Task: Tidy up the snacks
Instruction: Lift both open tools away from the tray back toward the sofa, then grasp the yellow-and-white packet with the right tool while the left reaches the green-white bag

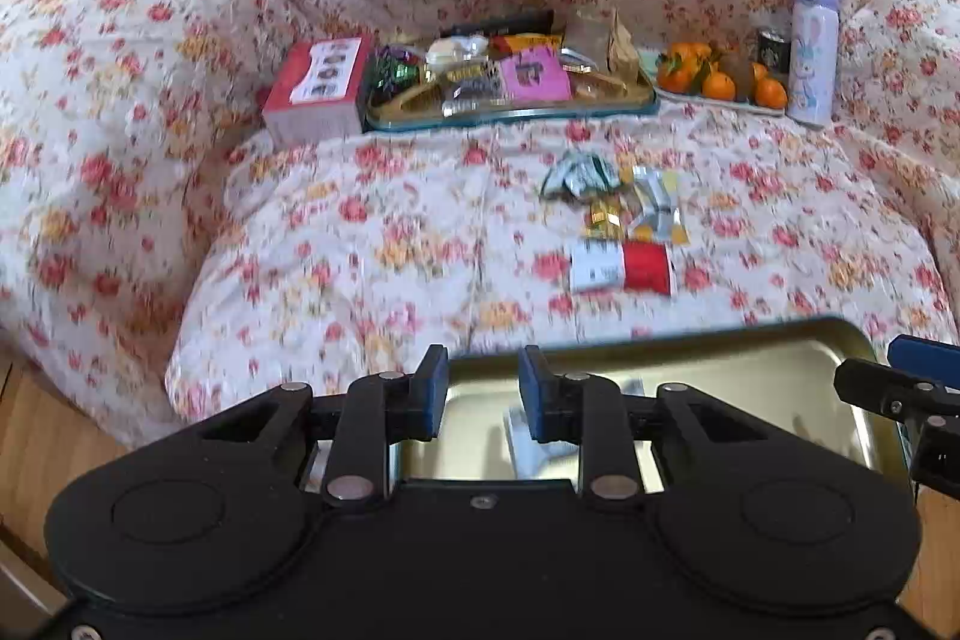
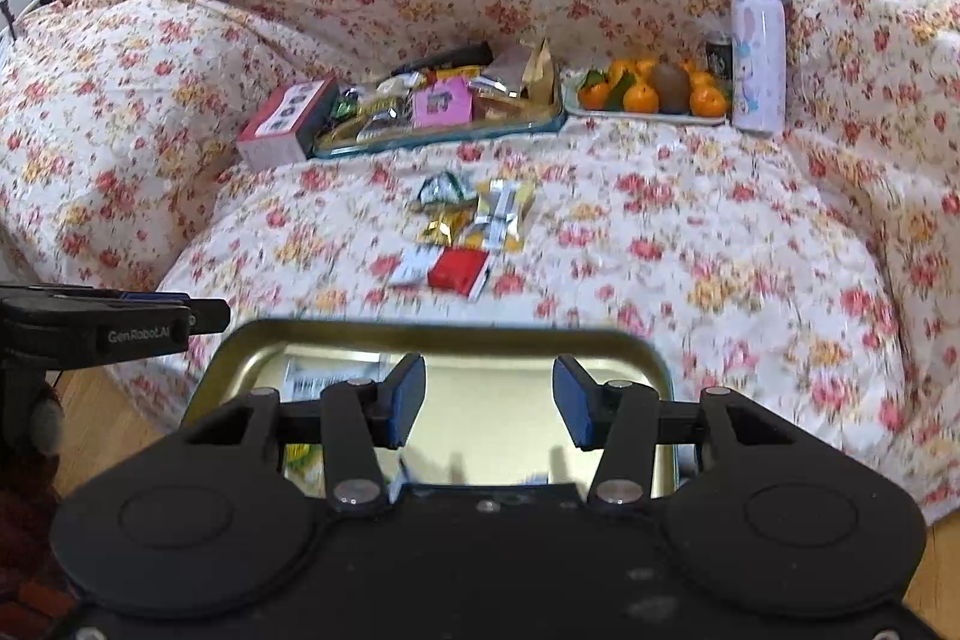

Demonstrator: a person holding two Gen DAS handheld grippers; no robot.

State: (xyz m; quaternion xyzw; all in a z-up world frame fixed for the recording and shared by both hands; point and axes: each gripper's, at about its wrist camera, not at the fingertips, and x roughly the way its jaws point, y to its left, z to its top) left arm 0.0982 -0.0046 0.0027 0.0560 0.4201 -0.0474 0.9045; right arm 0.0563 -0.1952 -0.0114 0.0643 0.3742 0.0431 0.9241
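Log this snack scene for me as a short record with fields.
surface: flowered quilt
near tray: gold metal tray, under both grippers
left gripper: open, holds nothing
right gripper: open, holds nothing
loose snacks: small packets on quilt
far tray: filled snack tray
beside it: red box, oranges, lilac bottle

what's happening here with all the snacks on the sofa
A person holds a gripper in each hand over a gold metal tray at the near edge of a floral-covered sofa. The left gripper and right gripper both hang above the tray with nothing visibly between their fingers. A few loose snack packets lie on the seat, while a fuller snack tray, a red box, oranges and a purple bottle sit at the back.
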